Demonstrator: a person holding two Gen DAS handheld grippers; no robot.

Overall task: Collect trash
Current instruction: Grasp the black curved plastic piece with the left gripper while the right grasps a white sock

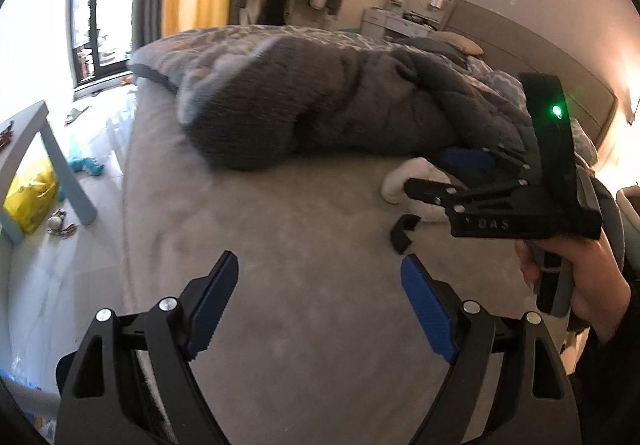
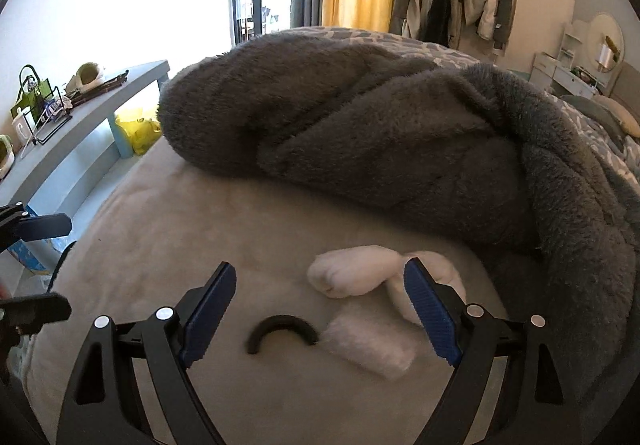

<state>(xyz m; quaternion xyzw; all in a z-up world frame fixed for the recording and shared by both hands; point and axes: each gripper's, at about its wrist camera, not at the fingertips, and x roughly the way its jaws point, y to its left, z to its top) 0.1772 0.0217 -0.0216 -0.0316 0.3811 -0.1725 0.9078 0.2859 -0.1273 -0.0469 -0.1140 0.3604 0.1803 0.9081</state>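
On the grey bed sheet (image 2: pixel 200 225) lie a white crumpled lump (image 2: pixel 348 271), a flat white wad (image 2: pixel 368 349) and a black curved piece (image 2: pixel 280 329). My right gripper (image 2: pixel 320 305) hovers open just above them; the black piece sits between its fingers, untouched. A second white lump (image 2: pixel 444 277) is partly hidden behind the right finger. In the left wrist view, my left gripper (image 1: pixel 320 305) is open over bare sheet. To its right a hand holds the right gripper (image 1: pixel 432 175) over the white lump (image 1: pixel 400 177), with the black piece (image 1: pixel 402 233) below it.
A thick grey fluffy blanket (image 2: pixel 400 133) is heaped across the bed behind the items. A light blue table (image 2: pixel 100 105) with small objects stands left of the bed, a yellow bag (image 2: pixel 136 129) under it. Toys lie on the floor (image 1: pixel 86 165). Clothes hang at the back.
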